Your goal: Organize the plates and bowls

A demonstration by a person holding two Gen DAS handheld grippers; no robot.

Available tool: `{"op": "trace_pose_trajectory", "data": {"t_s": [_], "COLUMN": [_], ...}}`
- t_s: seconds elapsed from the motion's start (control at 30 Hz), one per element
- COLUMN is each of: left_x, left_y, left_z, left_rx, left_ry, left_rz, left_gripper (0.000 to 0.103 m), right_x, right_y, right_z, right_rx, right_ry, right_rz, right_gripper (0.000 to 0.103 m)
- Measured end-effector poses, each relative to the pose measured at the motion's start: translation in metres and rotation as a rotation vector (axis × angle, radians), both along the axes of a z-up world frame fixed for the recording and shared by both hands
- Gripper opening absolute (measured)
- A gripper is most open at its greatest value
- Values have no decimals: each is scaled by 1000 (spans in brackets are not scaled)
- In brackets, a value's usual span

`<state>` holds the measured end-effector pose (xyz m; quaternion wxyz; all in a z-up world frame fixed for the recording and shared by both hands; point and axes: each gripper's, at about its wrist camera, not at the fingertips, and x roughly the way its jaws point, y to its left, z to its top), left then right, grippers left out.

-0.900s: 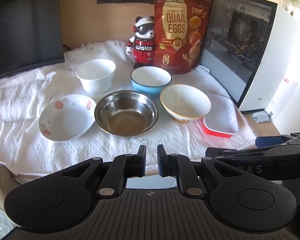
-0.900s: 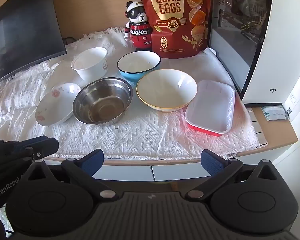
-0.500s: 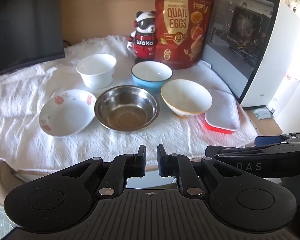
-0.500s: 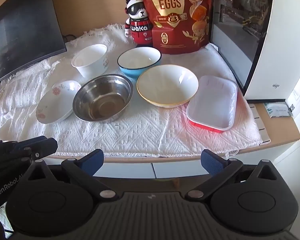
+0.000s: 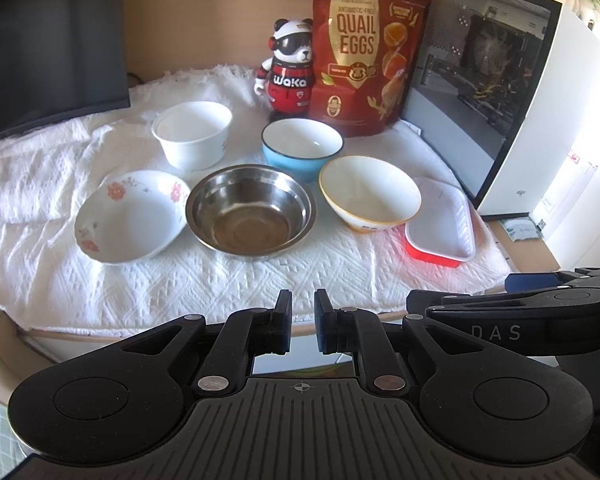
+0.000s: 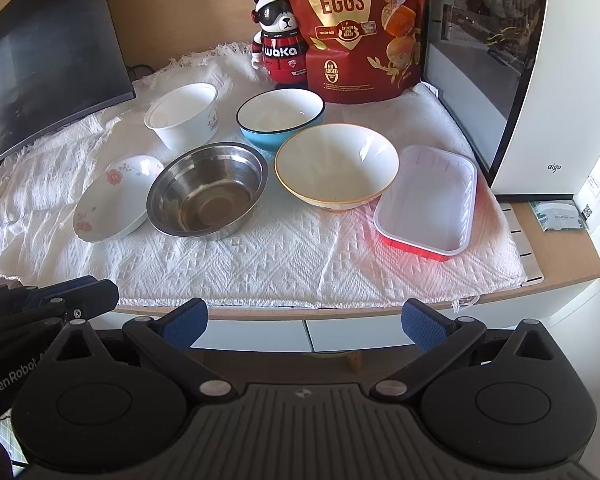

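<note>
Currently, 6 vessels are sitting apart on the white woven cloth (image 6: 284,256): a white flower-printed shallow plate (image 6: 116,200) at near left, a round stainless-steel bowl (image 6: 206,190) touching its right edge, a white yellow-rimmed bowl (image 6: 336,166) to the right of that, and a red rectangular tray with a white inside (image 6: 428,204) at near right. Farther back are standing a plain white paper bowl (image 6: 184,118) and a blue bowl with a white inside (image 6: 280,118). Nothing appears stacked yet, so the task is judged to be just starting.

Risks: the flowered plate is leaning against the steel bowl, so lifting either 1 carelessly is likely to tip or drag the other. The glossy ceramic rims are probably slippery to a thin pinch; a shallow bite may let a bowl swing and strike its neighbour. The loose cloth is wrinkling at left and may slide with a dragged vessel. The red quail-egg pouch (image 6: 360,28) and panda figurine (image 6: 278,40) behind the bowls may topple if a reach overshoots.

Jaws: the left gripper (image 5: 302,322) is hovering at the near table edge with its pads nearly pressed together, pinching nothing. The right gripper (image 6: 304,326) is hovering likewise, its jaws spread fully, touching nothing.
</note>
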<state>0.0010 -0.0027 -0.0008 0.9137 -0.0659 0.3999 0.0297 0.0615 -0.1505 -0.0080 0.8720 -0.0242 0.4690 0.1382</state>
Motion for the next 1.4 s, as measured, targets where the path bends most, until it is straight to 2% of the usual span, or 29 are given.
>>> {"op": "trace_pose_trajectory", "data": {"t_s": [1.4], "left_x": [7], "left_y": [9], "left_z": [-10], "left_rx": [-32], "left_ry": [39], "left_rz": [25], "left_gripper": [14], "right_x": [5], "right_y": [4], "right_z": [-7], "right_rx": [3], "right_ry": [13], "right_rz": [5], "right_gripper": [103]}}
